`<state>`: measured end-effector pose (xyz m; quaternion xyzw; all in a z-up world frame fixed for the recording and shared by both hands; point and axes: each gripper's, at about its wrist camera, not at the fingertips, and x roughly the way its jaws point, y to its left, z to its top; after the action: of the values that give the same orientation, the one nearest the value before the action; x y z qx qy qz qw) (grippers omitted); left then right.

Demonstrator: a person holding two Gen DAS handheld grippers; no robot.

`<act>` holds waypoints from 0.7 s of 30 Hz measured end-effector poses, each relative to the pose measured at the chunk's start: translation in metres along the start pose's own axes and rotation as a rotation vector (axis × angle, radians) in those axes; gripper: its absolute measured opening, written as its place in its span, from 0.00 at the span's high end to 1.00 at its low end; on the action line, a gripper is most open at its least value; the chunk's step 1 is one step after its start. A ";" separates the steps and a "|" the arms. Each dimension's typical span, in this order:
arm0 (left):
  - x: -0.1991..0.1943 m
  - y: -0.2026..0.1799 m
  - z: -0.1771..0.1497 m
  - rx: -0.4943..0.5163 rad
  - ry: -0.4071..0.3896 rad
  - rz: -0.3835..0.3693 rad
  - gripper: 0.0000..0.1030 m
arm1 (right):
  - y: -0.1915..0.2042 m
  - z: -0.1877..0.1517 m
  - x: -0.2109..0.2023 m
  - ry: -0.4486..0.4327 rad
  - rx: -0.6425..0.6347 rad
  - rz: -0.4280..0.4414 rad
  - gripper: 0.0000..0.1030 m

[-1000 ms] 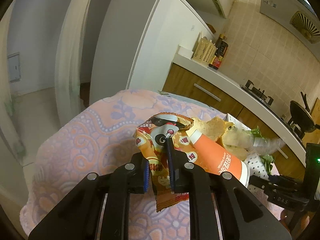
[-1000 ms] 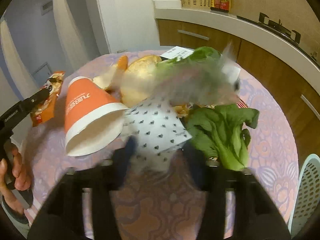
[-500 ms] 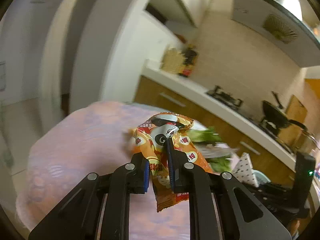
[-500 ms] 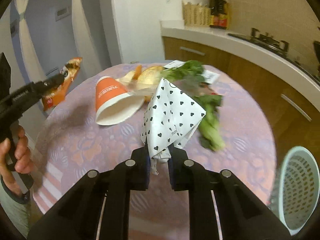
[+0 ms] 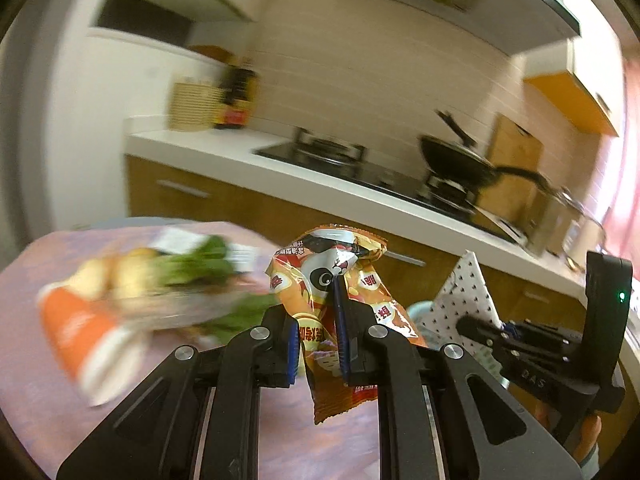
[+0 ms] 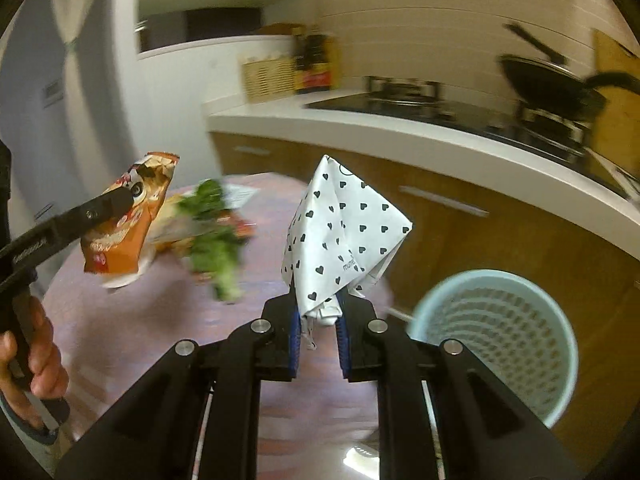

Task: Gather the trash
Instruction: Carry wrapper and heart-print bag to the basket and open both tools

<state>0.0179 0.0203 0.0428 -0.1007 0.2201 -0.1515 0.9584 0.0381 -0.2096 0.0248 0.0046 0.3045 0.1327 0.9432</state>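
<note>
My left gripper (image 5: pixel 318 320) is shut on an orange snack wrapper (image 5: pixel 340 276) and holds it in the air above the table; it also shows in the right wrist view (image 6: pixel 124 216). My right gripper (image 6: pixel 318 320) is shut on a white paper bag with black hearts (image 6: pixel 344 232), lifted above the table's right edge; the bag also shows in the left wrist view (image 5: pixel 464 300). A pale blue mesh waste basket (image 6: pixel 500 332) stands on the floor to the right, below the bag.
On the pink patterned tablecloth (image 6: pixel 140 320) lie an orange paper cup (image 5: pixel 80 328), green leaves (image 6: pixel 216 240), peels and a paper slip. Behind runs a kitchen counter (image 6: pixel 400 136) with a stove, a black pan (image 6: pixel 552 84), bottles and a basket.
Both grippers have lifted their trash and swung to the right, toward the counter side. The waste basket now shows large at the right of the right wrist view.
</note>
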 end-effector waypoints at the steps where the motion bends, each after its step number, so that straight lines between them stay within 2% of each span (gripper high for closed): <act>1: 0.008 -0.008 0.000 0.012 0.012 -0.018 0.87 | -0.010 -0.001 0.000 0.005 0.016 -0.014 0.88; 5: 0.051 -0.050 0.001 0.054 0.080 -0.104 0.87 | -0.060 -0.008 0.005 0.045 0.106 -0.099 0.88; 9: 0.102 -0.089 -0.005 0.073 0.196 -0.190 0.87 | -0.106 -0.021 0.015 0.103 0.196 -0.175 0.88; 15: 0.175 -0.136 -0.022 0.111 0.345 -0.240 0.87 | -0.154 -0.045 0.038 0.220 0.274 -0.245 0.88; 21: 0.210 -0.157 -0.030 0.144 0.400 -0.236 0.83 | -0.182 -0.055 0.058 0.279 0.316 -0.239 0.86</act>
<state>0.1455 -0.2001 -0.0254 -0.0251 0.3809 -0.2946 0.8761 0.0968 -0.3746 -0.0696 0.0978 0.4470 -0.0299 0.8886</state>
